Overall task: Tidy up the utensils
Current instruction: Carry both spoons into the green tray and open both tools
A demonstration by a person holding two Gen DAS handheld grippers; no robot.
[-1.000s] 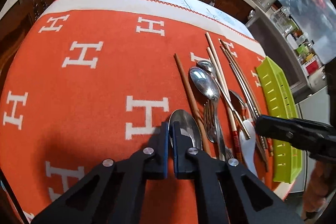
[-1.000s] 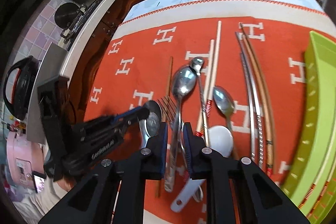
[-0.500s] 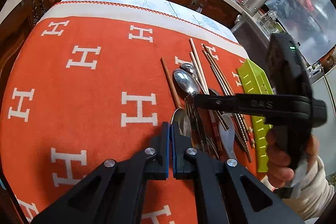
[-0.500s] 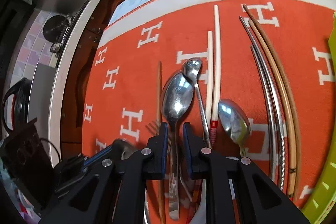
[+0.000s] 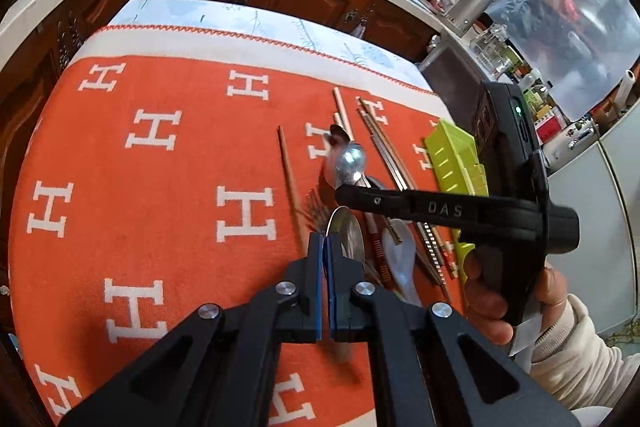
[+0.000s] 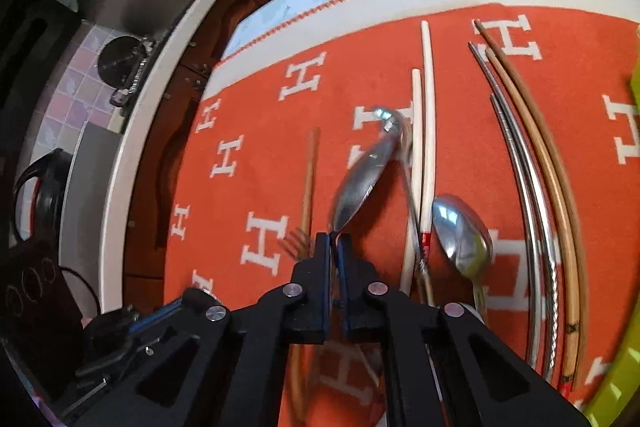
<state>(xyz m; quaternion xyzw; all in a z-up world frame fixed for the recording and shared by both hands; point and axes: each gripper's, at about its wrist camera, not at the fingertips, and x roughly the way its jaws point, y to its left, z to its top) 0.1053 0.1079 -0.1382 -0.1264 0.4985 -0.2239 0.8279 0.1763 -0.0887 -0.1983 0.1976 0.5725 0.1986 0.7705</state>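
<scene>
Utensils lie on an orange cloth with white H marks. My left gripper is shut on the edge of a large metal spoon and holds it tilted above the cloth. My right gripper is shut on the neck of another large metal spoon, whose bowl is lifted and tilted; the same spoon shows in the left wrist view. A third metal spoon, a small spoon, a fork and a white ceramic spoon lie in the pile.
A lime green tray stands at the cloth's right edge. Cream chopsticks, metal chopsticks, brown chopsticks and a single wooden chopstick lie lengthwise. Wooden cabinets and a counter lie beyond the table.
My right gripper has shut on the large spoon and lifted it off the cloth. My left gripper has raised its spoon, which now stands tilted on edge.
</scene>
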